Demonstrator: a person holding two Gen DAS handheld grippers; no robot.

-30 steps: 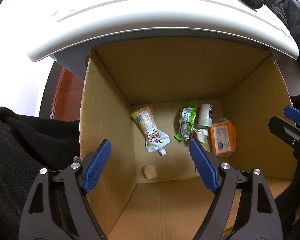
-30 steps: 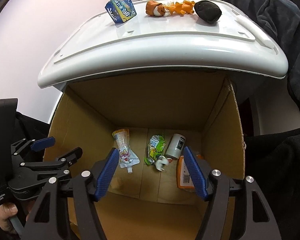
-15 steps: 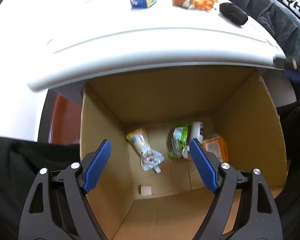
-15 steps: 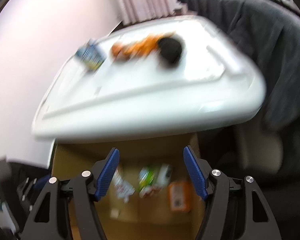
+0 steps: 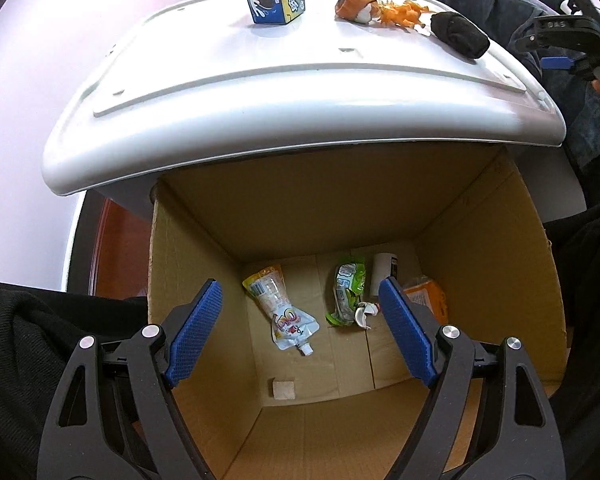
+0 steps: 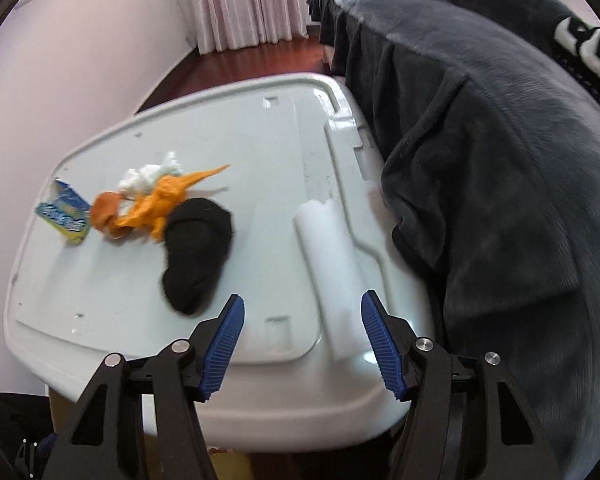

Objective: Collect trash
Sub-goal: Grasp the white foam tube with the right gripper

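My left gripper is open and empty above the cardboard box. In the box lie a drink pouch, a green wrapper, a white bottle and an orange packet. On the white lid lie a blue carton, an orange toy dinosaur, crumpled white tissue, a black sock and a white foam roll. My right gripper is open and empty over the lid's near edge, the foam roll's near end between its fingers.
A dark garment drapes along the lid's right side. A small tan cube lies on the box floor. Pink curtains and red wooden floor are behind. My black sleeve is left of the box.
My right gripper has risen from over the box to above the lid, facing the foam roll. My left gripper has pulled up and back, so the lid's items show.
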